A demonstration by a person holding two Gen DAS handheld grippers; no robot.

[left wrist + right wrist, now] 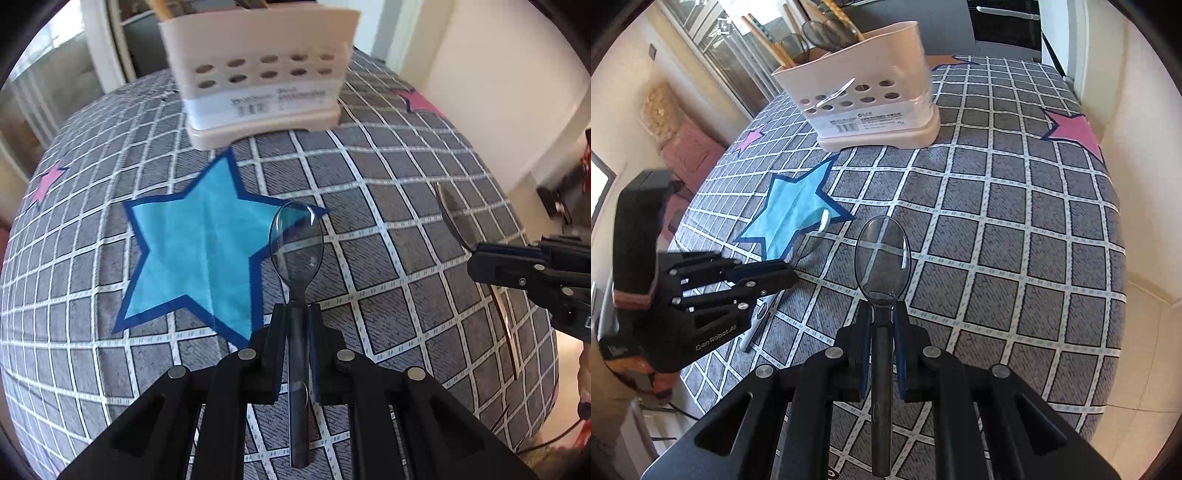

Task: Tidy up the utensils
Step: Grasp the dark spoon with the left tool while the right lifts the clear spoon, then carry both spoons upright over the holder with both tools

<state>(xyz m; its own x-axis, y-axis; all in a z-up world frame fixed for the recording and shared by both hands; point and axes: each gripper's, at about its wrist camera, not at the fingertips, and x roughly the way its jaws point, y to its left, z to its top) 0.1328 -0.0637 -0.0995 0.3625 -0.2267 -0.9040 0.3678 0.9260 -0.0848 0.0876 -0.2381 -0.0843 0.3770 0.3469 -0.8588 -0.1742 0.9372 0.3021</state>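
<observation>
Two wrist views, angled down, sharing utensil caddy [258, 74], tablecloth [997, 240]

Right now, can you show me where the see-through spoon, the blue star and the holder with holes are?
see-through spoon [296, 236], left wrist view, on its bowl.
blue star [195, 243], left wrist view, on its light middle.
holder with holes [871, 99], right wrist view, on its front wall.

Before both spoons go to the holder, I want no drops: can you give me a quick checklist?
1. Left gripper shut on its clear spoon: ok.
2. Right gripper shut on its clear spoon: ok.
3. Both spoon bowls pointing forward, in line with the fingers: ok.
4. Utensil holder upright on the checked cloth: ok.
5. Free slot in the holder: cannot tell.
</observation>
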